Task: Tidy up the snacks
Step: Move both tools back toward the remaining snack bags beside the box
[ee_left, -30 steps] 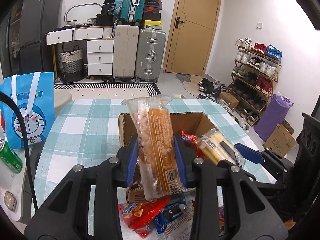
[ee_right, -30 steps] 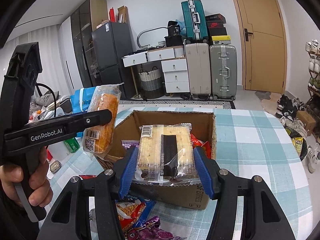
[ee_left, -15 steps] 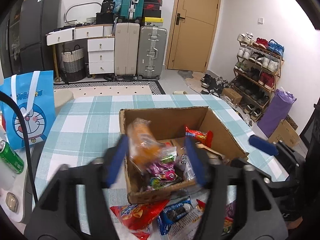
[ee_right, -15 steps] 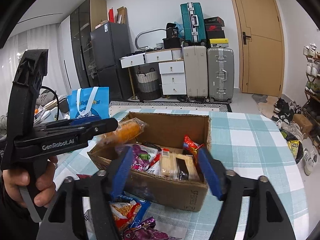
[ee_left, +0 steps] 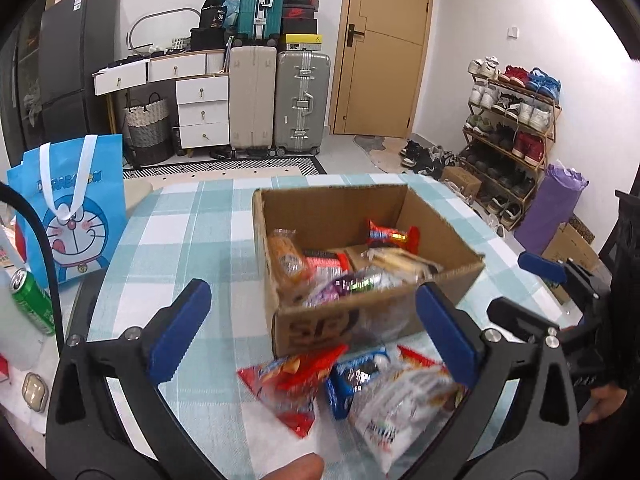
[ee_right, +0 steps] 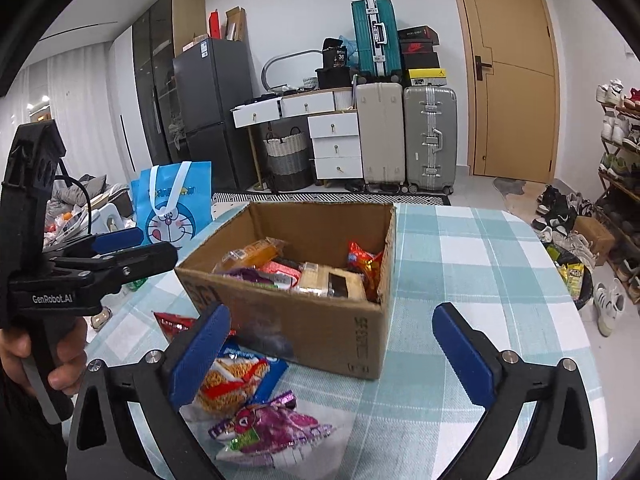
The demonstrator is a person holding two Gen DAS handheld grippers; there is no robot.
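A cardboard box (ee_left: pixel 352 320) (ee_right: pixel 320 332) stands on the checked table and holds several snack packs. The orange bread pack (ee_left: pixel 286 262) (ee_right: pixel 256 252) lies at its left side and the pale cake pack (ee_left: pixel 400 260) (ee_right: pixel 328 282) near its right. My left gripper (ee_left: pixel 316 334) is open and empty, in front of the box above loose packs: a red one (ee_left: pixel 292 380), a blue one (ee_left: pixel 356 376) and a white one (ee_left: pixel 404 404). My right gripper (ee_right: pixel 332 350) is open and empty, at the box's near wall. A purple pack (ee_right: pixel 268 428) lies below it.
A blue Doraemon bag (ee_left: pixel 74 208) (ee_right: pixel 176 208) stands at the table's left. A green can (ee_left: pixel 32 300) is beside it. The left gripper's body (ee_right: pixel 80 276) shows in the right wrist view. Suitcases, drawers and a shoe rack (ee_left: pixel 512 132) stand beyond the table.
Both grippers opened and let go: the orange bread pack and the cake pack dropped into the box. Both grippers have pulled back toward the table's near side.
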